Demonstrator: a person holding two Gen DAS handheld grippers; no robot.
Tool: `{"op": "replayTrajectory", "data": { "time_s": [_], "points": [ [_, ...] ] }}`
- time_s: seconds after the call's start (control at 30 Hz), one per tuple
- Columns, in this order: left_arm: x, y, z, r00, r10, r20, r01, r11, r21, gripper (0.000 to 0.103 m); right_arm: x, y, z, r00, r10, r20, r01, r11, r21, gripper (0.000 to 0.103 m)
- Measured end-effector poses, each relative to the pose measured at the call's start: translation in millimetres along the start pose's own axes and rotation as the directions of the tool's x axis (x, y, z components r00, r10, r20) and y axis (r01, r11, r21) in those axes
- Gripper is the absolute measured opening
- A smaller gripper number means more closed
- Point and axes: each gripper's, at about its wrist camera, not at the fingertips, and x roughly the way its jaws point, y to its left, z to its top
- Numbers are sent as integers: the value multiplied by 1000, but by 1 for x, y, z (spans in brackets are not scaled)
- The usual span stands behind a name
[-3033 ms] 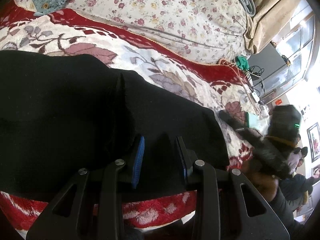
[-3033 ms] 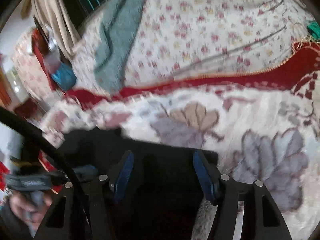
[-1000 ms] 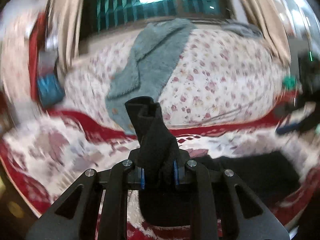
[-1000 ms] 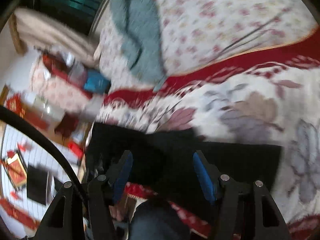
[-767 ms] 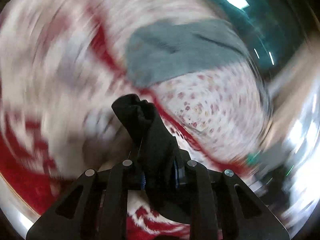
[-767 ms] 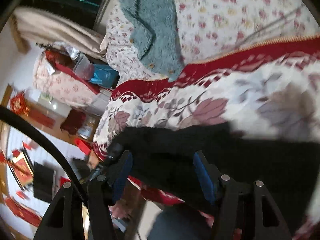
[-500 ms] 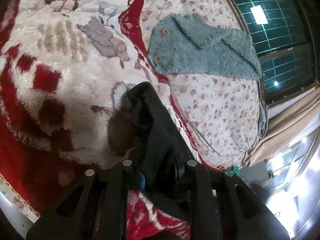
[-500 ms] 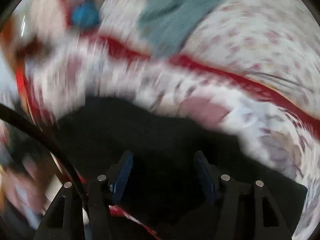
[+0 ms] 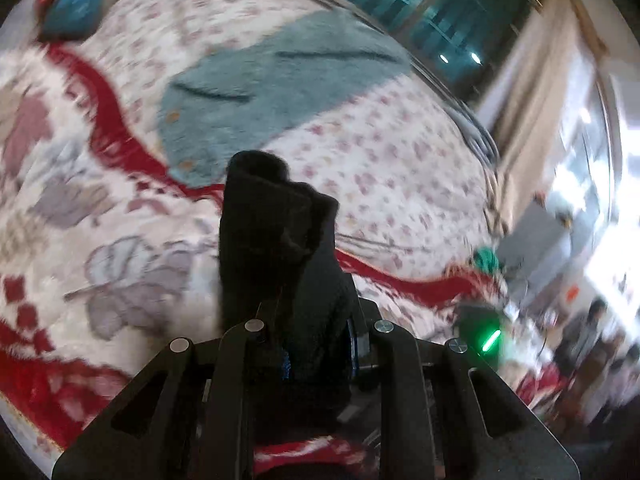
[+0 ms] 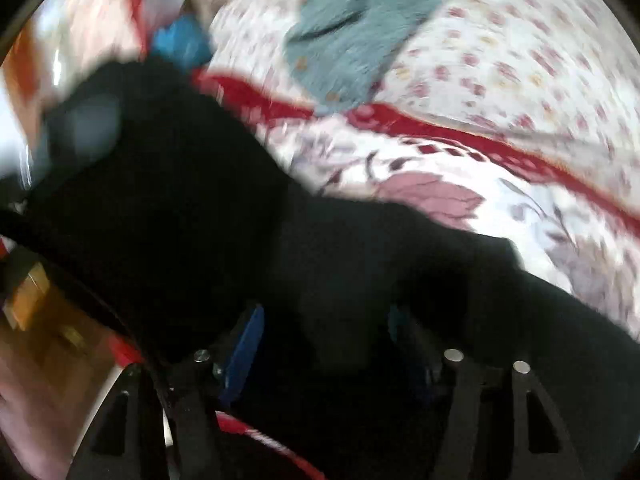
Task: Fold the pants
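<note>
1. i'm clamping the left gripper (image 9: 316, 354) almost fully closed on a bunched end of the black pants (image 9: 280, 256). the cloth is sticking up past the pads in a thick roll, so i'm judging i'm gripping several layers at once and carrying them together.

2. i'm holding the right gripper (image 10: 324, 344) with its jaws standing wide. dark cloth is filling the space between the blue pads (image 10: 244, 344), but the view is too blurred to say whether they're pressing on it. i'm reading this hand as hovering over the garment, perhaps to steady it.

3. the pants are lying mostly on the red-and-white flowered blanket (image 10: 440, 196), near its front edge, with one end raised in my left jaws.

4. the teal fleece garment (image 9: 276, 84) is resting farther back on the small-flower quilt (image 9: 400, 168), well clear of my fold.

5. i'm judging the raised end is being carried across so it lands on the flat part.
</note>
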Motion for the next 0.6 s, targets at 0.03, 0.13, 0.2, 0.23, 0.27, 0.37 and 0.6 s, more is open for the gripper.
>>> {"op": "replayTrajectory", "data": {
  "time_s": [0.03,0.13,0.2,0.23,0.27,0.37,0.6],
  "points": [
    [4,-10,-2,1000,-4,-8,5,1000,30,18,-14,-9,2,999,21,50,-24,998,61,62],
    [16,-37,-11,999,-20,-43,24,995,95,18,-58,-39,6,987,-20,158,-5,988,153,62],
    [23,-50,-19,997,-39,-67,46,993,106,18,-80,-60,13,984,-72,165,42,984,175,62],
    [27,-56,-22,996,-44,-77,52,993,110,18,-87,-69,17,985,-38,166,5,981,193,62],
    [31,-62,-25,995,-48,-85,57,992,113,18,-91,-76,21,986,7,168,-43,976,214,62],
    [40,-76,-36,994,-49,-100,60,992,110,18,-105,-108,31,926,302,225,-366,864,347,72],
    [45,-95,-45,991,-44,-130,61,989,134,18,-71,-131,8,800,534,273,-583,588,561,78]
  ]
}}
